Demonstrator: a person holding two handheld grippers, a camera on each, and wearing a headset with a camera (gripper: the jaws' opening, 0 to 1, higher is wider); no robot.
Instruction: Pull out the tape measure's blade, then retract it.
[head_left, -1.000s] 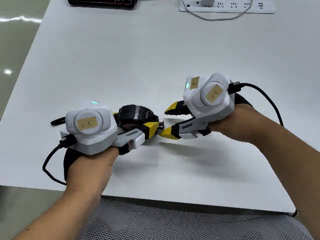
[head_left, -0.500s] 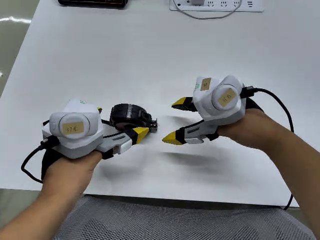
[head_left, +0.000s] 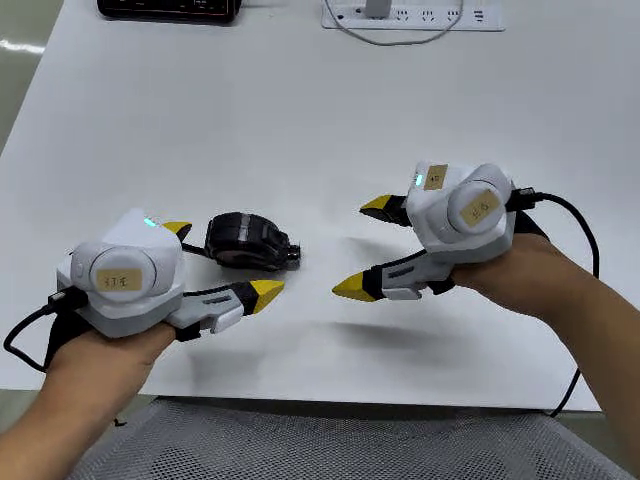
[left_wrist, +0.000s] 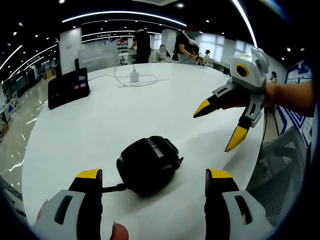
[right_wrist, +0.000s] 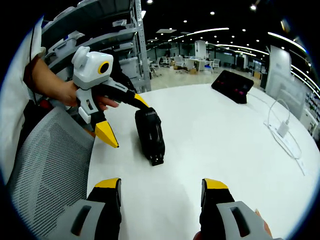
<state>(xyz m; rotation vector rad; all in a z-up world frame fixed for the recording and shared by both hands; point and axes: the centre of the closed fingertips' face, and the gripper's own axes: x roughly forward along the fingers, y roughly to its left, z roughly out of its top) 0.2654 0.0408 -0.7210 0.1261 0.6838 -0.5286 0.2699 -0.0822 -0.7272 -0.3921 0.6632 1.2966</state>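
Observation:
A black tape measure (head_left: 245, 242) lies free on the white table (head_left: 300, 110), blade retracted, hook end pointing right. My left gripper (head_left: 222, 258) is open, its yellow-tipped jaws standing on either side of the tape's near-left end without touching it. In the left gripper view the tape measure (left_wrist: 149, 162) sits just ahead of the left gripper (left_wrist: 153, 175), and the right gripper (left_wrist: 218, 127) hovers beyond it. My right gripper (head_left: 362, 246) is open, a short way right of the hook. The right gripper view shows the right gripper (right_wrist: 161, 184) with nothing between its jaws, facing the tape measure (right_wrist: 150, 132) and the left gripper (right_wrist: 125, 120).
A white power strip (head_left: 412, 15) with a plugged-in charger lies at the table's far edge, and a black device (head_left: 168, 8) sits at the far left. The table's front edge (head_left: 330, 400) runs just below my hands, above a mesh chair (head_left: 330, 445).
The left gripper has opened, let go of the tape measure and drawn back. The right gripper has pulled away to the right. The tape now rests alone on the table.

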